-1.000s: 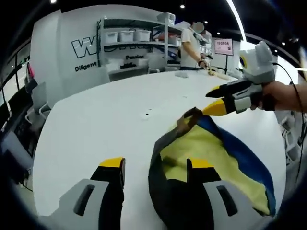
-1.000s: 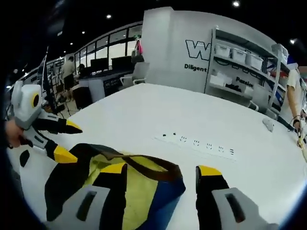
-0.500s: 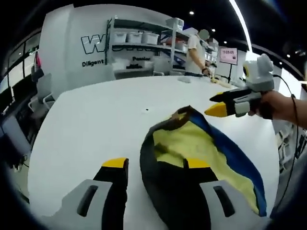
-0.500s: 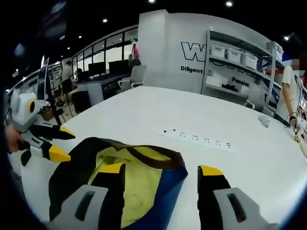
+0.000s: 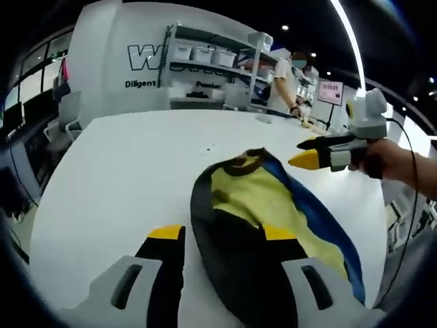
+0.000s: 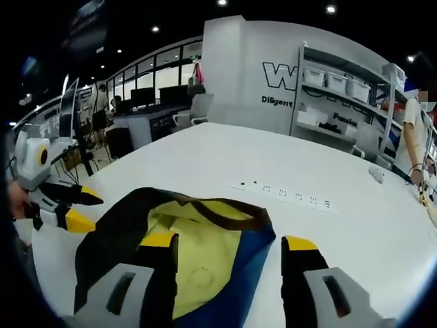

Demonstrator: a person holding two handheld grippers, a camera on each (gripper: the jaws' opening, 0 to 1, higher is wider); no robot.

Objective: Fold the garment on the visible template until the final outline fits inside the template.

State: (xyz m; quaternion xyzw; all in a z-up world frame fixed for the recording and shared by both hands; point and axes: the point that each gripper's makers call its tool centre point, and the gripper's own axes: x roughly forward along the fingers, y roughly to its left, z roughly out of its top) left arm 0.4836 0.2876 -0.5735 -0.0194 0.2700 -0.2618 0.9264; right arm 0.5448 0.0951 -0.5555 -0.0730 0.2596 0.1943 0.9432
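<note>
Left gripper view shows the garment (image 5: pixel 273 219) lying flatter on the worktop (image 5: pixel 123 164) than a second ago, when my right gripper (image 5: pixel 305 153) pinched its collar; now that gripper hangs released just beside the collar. My left gripper (image 5: pixel 222 236) is spread too, at the garment's near edge. I judge one fold done. Bins (image 5: pixel 198 53) sit on shelves beyond the garment, contents unreadable
</note>
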